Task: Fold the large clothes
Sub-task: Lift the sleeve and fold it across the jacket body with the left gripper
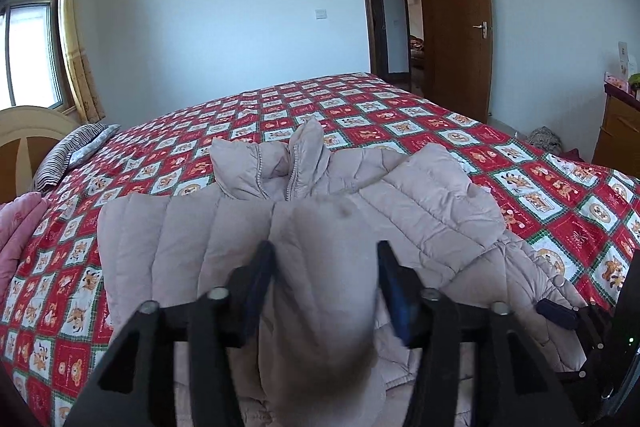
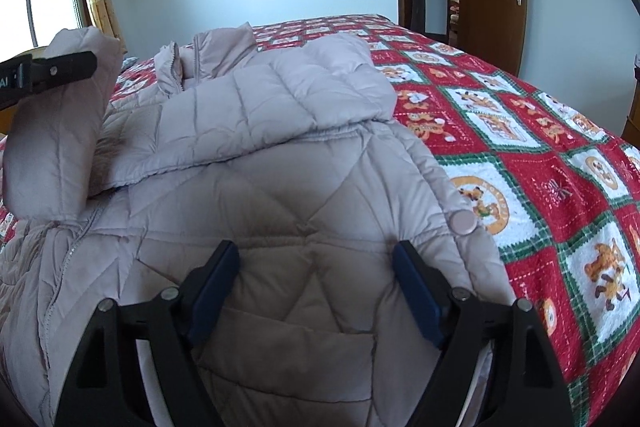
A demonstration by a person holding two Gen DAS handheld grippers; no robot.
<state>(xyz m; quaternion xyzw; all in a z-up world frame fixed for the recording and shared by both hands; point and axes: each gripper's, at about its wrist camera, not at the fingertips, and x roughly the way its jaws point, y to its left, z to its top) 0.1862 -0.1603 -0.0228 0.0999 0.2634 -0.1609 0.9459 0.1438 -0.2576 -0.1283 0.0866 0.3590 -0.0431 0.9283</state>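
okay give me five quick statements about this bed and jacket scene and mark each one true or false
1. A pale quilted puffer jacket lies on a red cartoon-print bedspread. True.
2. The brown wooden door is shut. False: it stands open, showing a hallway.
3. The right gripper has its jaws apart over the jacket. True.
4. The left gripper is clamped shut with nothing between its jaws. False: its jaws stand apart, with a padded part of the jacket between them.
5. The jacket's zip is done up to the collar. False: it is undone there, and the two sides of the collar stand apart.
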